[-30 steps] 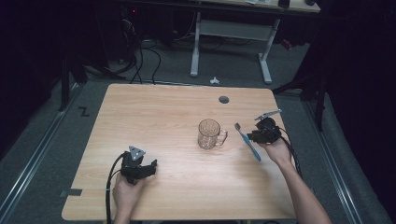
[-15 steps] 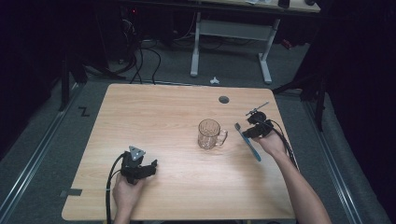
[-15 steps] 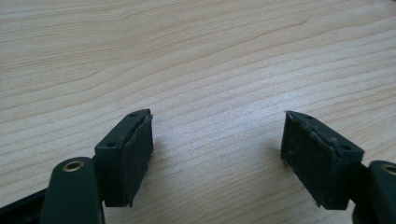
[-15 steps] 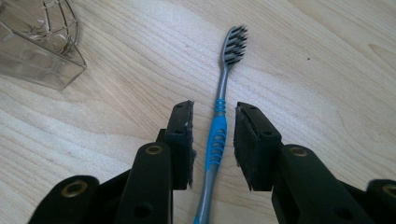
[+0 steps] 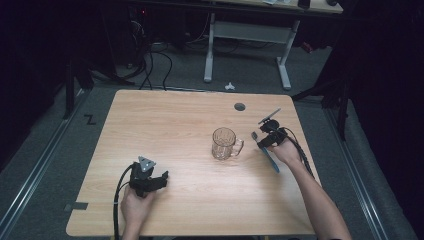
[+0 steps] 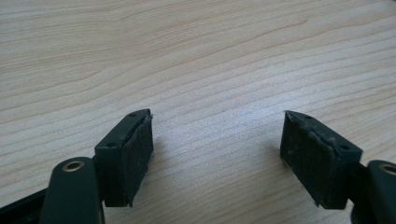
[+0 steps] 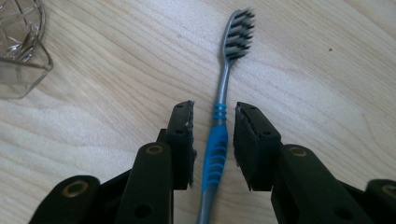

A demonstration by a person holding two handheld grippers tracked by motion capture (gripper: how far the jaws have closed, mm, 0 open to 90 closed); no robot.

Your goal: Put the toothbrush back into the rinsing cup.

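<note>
Right gripper: my right gripper (image 7: 212,135) is tipped down over the far right part of the light wood-grain table (image 5: 170,125). Its jaws stand partly open, one on each side of the toothbrush, with a clear gap on both sides. The pads are not pressing on anything, so nothing is held.

Toothbrush: the blue and grey plastic toothbrush (image 7: 219,140) lies flat on the table. Its blue ribbed grip runs between my right jaws, and its grey neck and dark-bristled head point away from me. In the high view the toothbrush (image 5: 270,157) lies to the right of the mug, apart from it.

Mug: the clear cut-glass mug (image 5: 225,143) stands upright near the middle of the table, with its handle turned toward my right hand (image 5: 287,152). One corner of the mug (image 7: 21,46) shows at the upper left of the right gripper view.

Left gripper: my left gripper (image 6: 217,154) sits low over the near left part of the table. Its jaws are spread wide, with bare wood between the pads. In the high view the left gripper (image 5: 147,180) is well apart from the mug.
</note>
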